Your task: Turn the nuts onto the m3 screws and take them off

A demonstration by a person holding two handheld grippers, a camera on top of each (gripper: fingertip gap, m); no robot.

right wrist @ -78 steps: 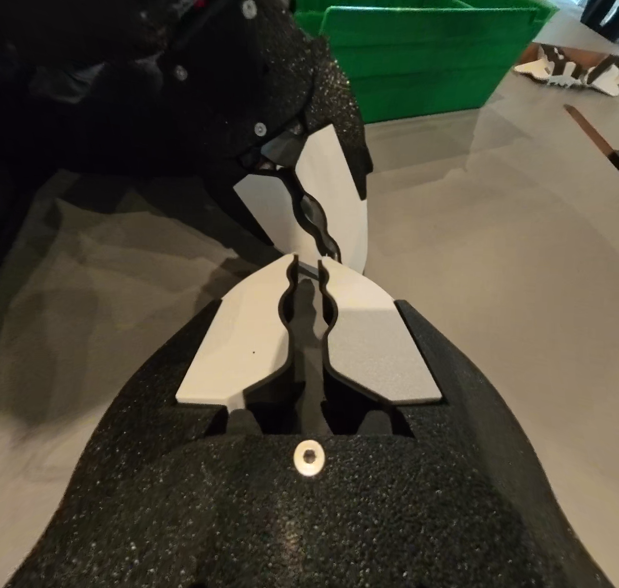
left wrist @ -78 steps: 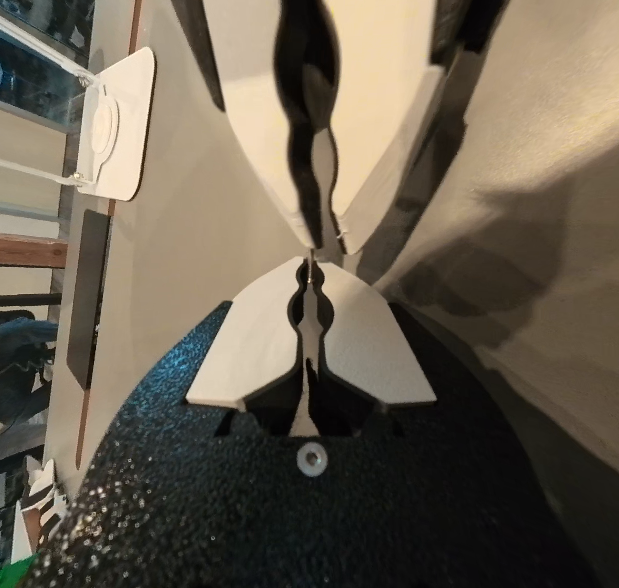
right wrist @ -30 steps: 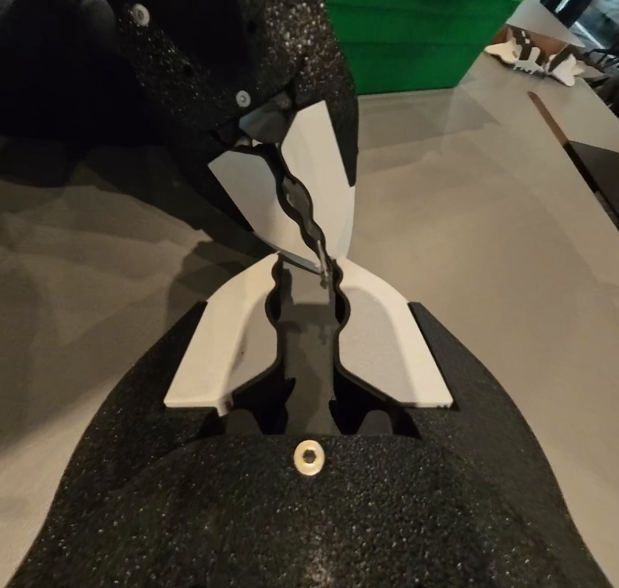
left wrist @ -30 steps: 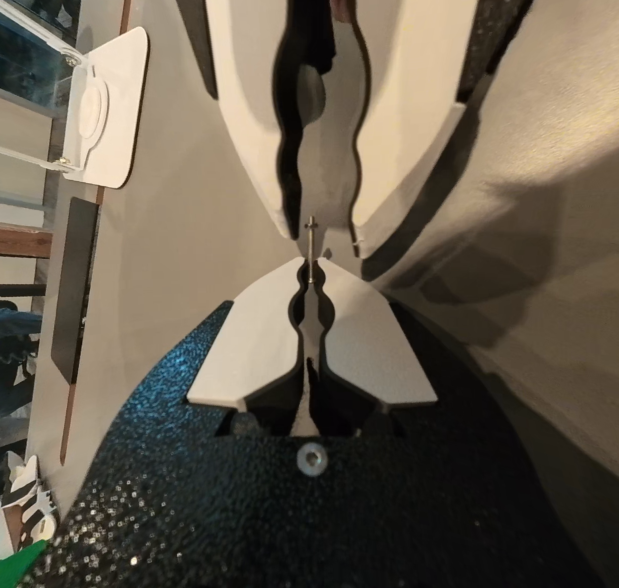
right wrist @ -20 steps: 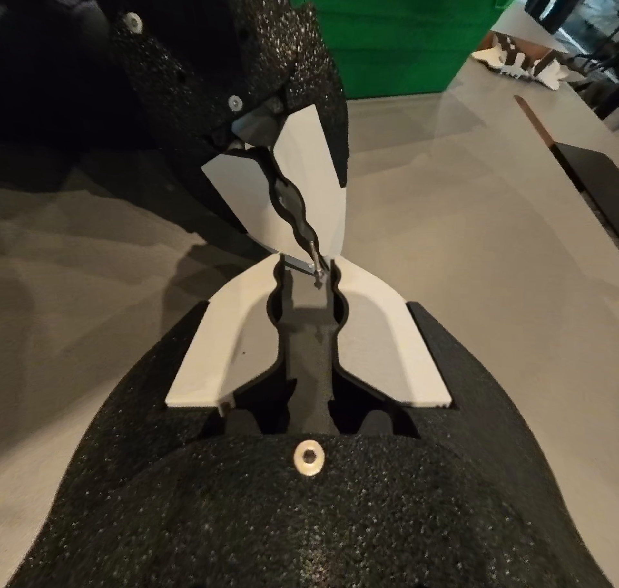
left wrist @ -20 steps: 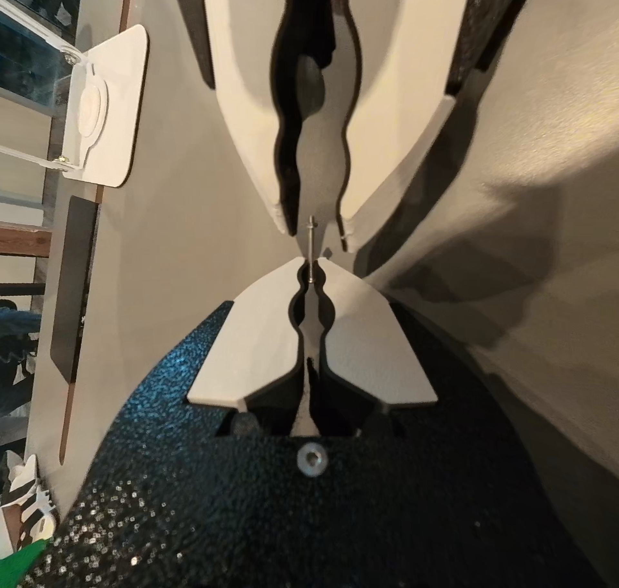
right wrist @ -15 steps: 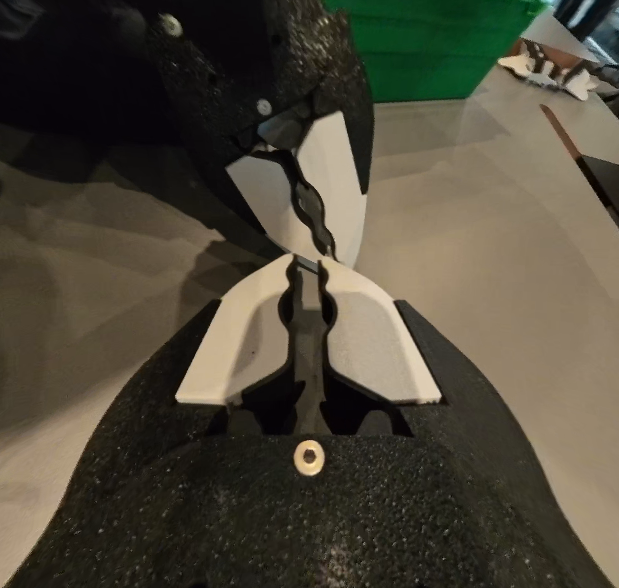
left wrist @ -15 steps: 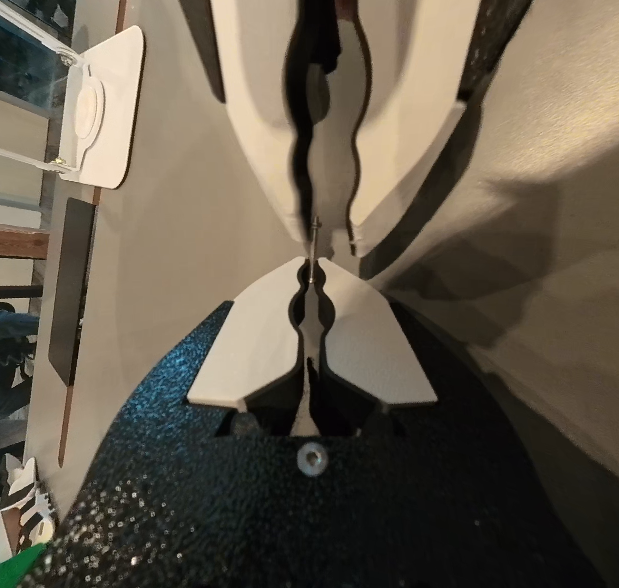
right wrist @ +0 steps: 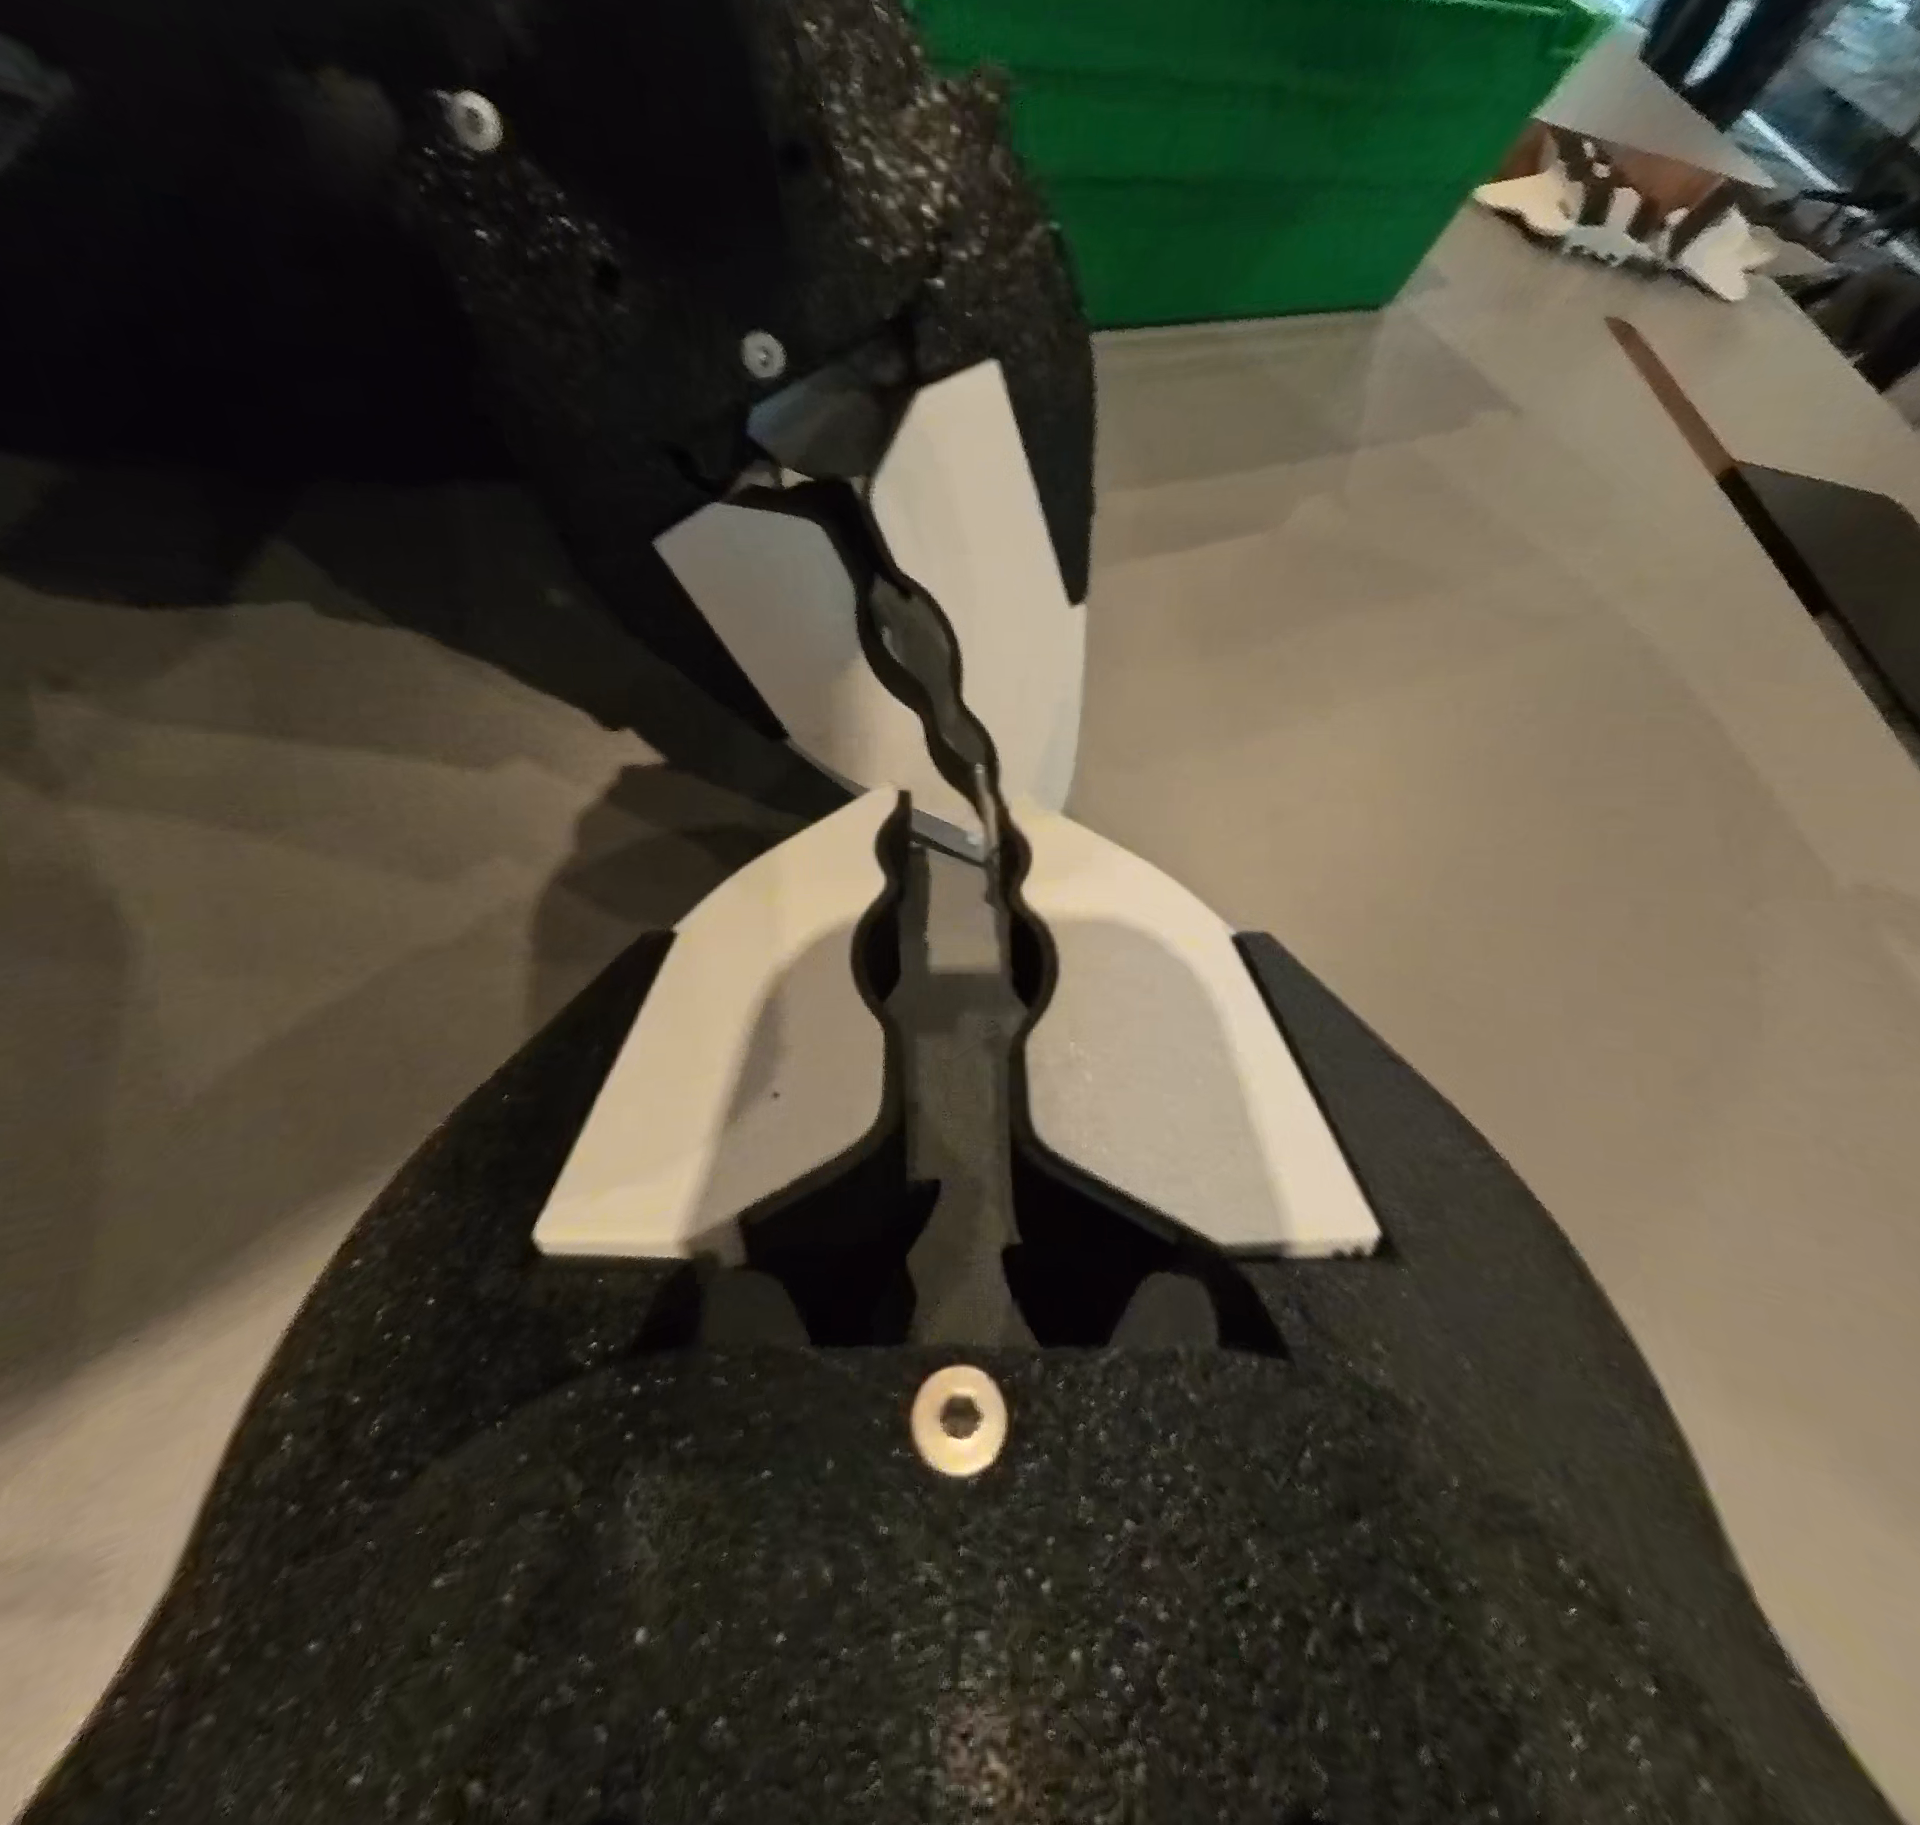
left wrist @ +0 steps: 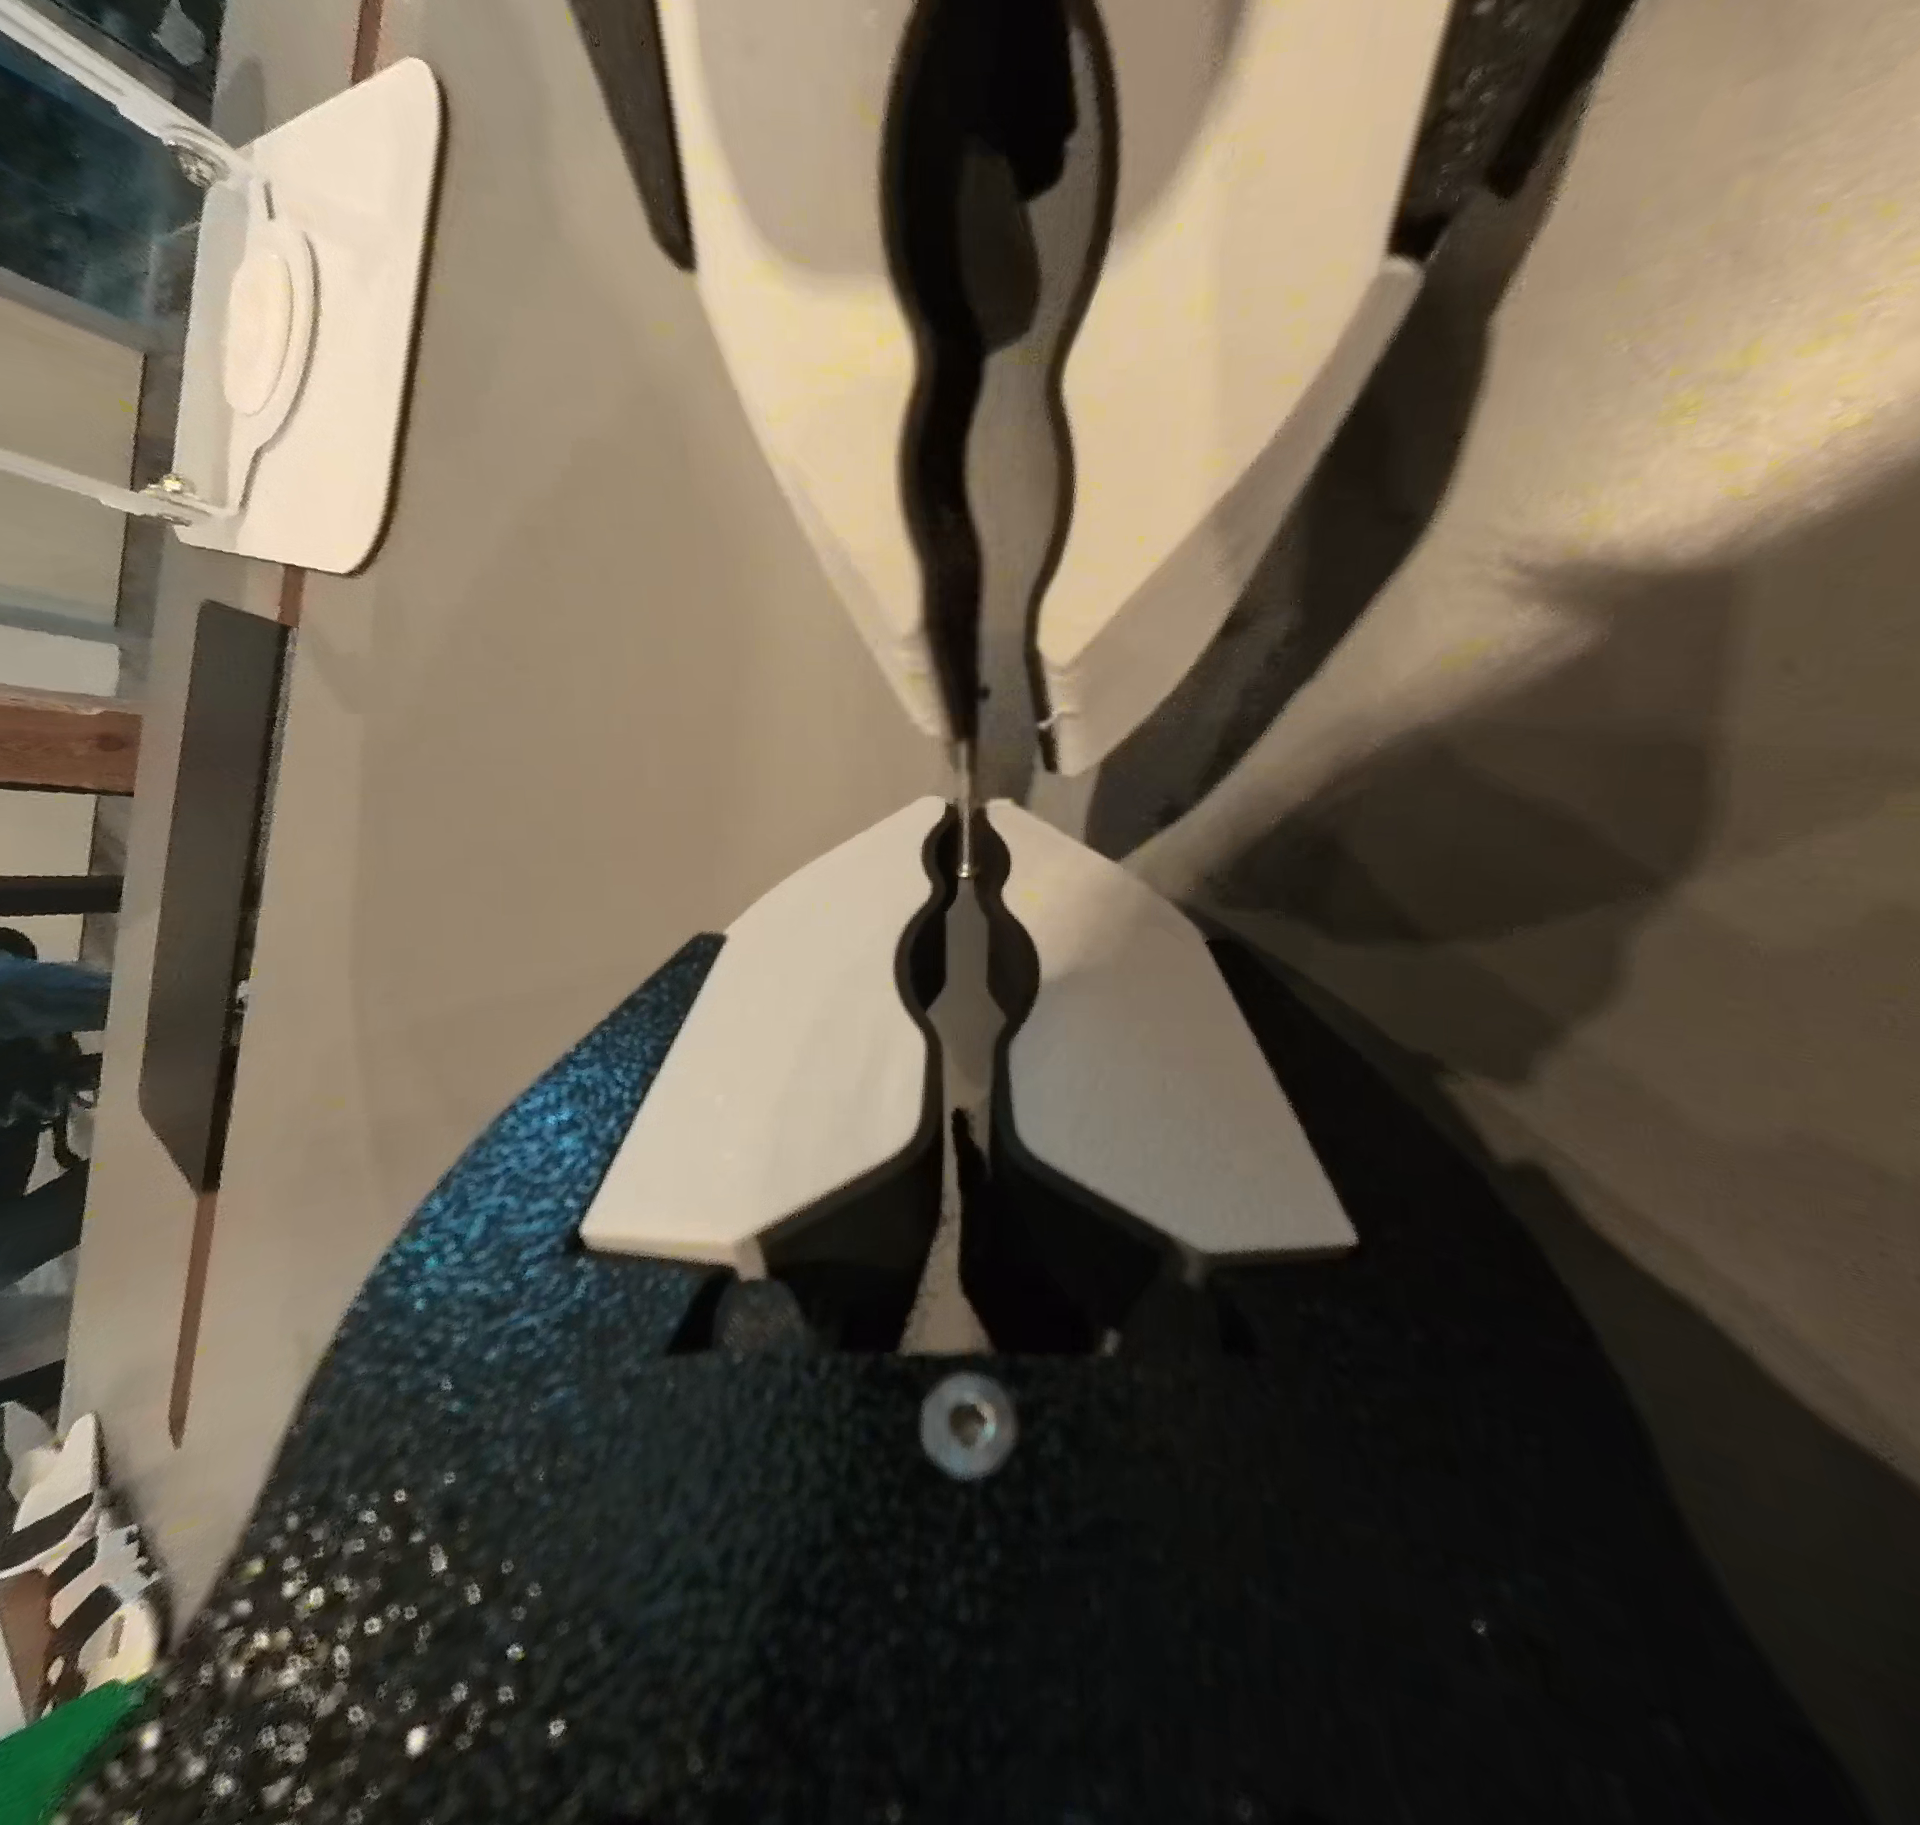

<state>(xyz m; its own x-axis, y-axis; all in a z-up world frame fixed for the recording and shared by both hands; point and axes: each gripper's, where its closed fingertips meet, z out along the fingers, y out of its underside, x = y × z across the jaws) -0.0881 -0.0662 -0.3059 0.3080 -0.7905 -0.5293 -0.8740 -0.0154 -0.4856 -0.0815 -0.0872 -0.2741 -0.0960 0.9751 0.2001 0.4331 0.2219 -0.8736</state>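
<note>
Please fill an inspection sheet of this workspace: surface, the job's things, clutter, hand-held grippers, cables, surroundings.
Surface: plain grey tabletop, shadowed near the tools.
Job's things: thin silver metal screw gripped at the left fingertips, pointing to the right tool; its far end is too blurred to tell whether a nut sits there.
Clutter: green plastic bin; white rounded plate; flat black rectangular pad; black-and-white patterned pieces.
Hand-held grippers: left hand-held gripper shut on the screw; right hand-held gripper apart at the tips, around the screw's end.
Cables: nothing seen.
Surroundings: glass and wooden shelving past the table edge.
</note>
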